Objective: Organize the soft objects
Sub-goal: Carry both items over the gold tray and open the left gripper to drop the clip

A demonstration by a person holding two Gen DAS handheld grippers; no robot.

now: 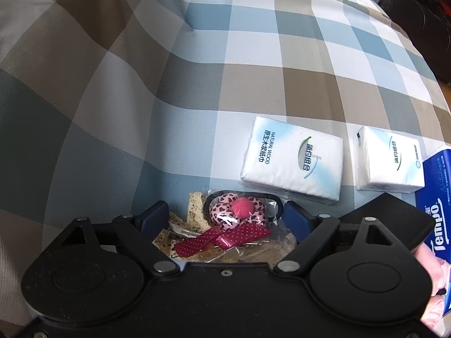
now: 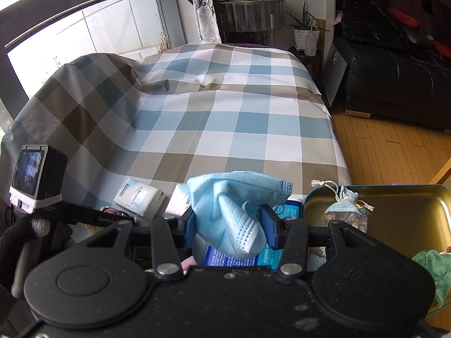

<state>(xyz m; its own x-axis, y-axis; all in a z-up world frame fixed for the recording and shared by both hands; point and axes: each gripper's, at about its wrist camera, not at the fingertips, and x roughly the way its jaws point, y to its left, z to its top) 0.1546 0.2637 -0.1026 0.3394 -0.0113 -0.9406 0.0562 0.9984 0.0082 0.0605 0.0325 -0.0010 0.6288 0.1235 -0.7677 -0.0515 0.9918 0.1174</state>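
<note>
Right gripper [image 2: 229, 226] has its jaws clenched on a crumpled blue face mask [image 2: 235, 208], lifted above the checked bed cover [image 2: 220, 118], just left of a gold tin [image 2: 400, 214] with a small sachet [image 2: 345, 211] inside. Over on the left gripper [image 1: 222, 219], jaws spread wide and released, straddling a wrapped bundle of hair accessories [image 1: 234, 219] lying on the bed; whether the pads touch the wrapper, cannot tell. Two white tissue packs [image 1: 291, 159] sit just beyond, to the right.
</note>
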